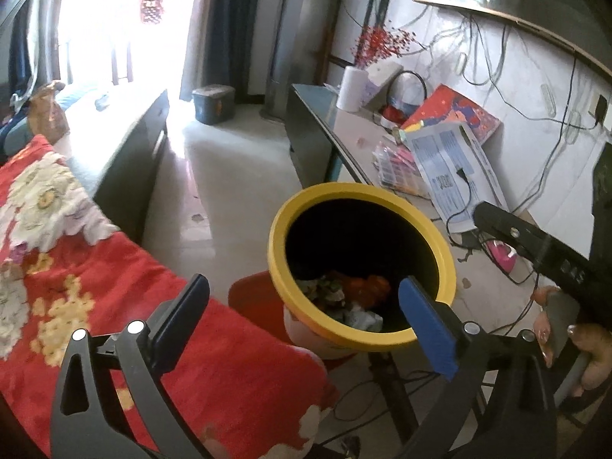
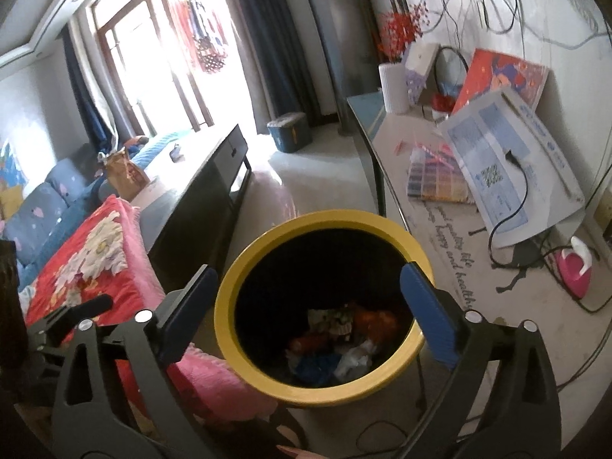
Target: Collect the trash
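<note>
Plainly, both tools hang spread and empty above the yellow-rimmed bin (image 2: pixel 321 306): the left tool (image 1: pixel 302 325) and the right tool (image 2: pixel 310 313) each frame its mouth, likely because trash goes in there. The crumpled trash (image 2: pixel 336 340) lies at the bottom. A red floral blanket (image 1: pixel 114 267) crowds one side, the cluttered worktop (image 2: pixel 440 199) and trailing cables (image 2: pixel 516 206) the other.

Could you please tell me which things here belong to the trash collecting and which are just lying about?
Belonging to the job: bin, trash inside it, left gripper, right gripper, both open and empty.

Lying about: blanket, paper sheet, vase, pink iron.
</note>
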The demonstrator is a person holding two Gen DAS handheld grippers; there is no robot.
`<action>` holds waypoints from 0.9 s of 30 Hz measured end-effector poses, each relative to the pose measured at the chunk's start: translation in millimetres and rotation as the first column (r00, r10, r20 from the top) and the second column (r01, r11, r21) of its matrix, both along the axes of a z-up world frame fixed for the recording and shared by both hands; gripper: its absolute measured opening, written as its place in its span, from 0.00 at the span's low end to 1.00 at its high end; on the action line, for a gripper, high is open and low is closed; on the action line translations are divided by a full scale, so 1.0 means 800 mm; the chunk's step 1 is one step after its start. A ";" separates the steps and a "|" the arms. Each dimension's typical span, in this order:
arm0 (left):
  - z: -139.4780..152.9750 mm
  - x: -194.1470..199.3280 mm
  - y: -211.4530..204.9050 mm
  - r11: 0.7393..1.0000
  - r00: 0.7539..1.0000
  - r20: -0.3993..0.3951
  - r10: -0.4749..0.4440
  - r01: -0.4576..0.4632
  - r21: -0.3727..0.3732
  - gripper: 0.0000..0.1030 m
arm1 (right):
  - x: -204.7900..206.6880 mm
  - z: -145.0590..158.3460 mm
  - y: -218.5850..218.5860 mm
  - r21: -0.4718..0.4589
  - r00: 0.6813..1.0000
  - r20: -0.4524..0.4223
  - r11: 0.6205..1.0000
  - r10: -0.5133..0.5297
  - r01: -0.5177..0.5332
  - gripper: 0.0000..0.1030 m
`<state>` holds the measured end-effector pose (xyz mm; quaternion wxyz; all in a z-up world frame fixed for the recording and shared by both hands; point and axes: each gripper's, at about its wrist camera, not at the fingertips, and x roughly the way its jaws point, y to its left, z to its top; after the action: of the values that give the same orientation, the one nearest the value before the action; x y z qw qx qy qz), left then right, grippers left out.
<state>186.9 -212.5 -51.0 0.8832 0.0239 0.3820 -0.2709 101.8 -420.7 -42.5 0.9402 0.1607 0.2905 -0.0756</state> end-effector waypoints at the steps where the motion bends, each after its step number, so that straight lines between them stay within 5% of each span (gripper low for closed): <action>1: 0.005 -0.003 0.007 1.000 1.000 0.008 0.010 -0.010 -0.003 0.94 | -0.003 0.003 0.003 -0.005 1.000 0.006 1.000 0.003 -0.002 0.90; 18: 0.035 -0.049 0.101 0.989 0.985 0.096 0.145 -0.147 0.010 0.94 | -0.036 0.027 0.092 -0.120 0.990 0.101 0.989 0.096 -0.083 0.90; 27: 0.042 -0.096 0.163 0.964 0.942 0.214 0.258 -0.265 0.006 0.94 | -0.061 0.034 0.151 -0.192 0.965 0.203 0.974 0.163 -0.124 0.90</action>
<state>110.1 -82.0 -17.5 0.9464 0.0170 0.2905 -0.1403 53.0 -300.0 -15.2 0.9799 0.0621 0.1889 -0.0146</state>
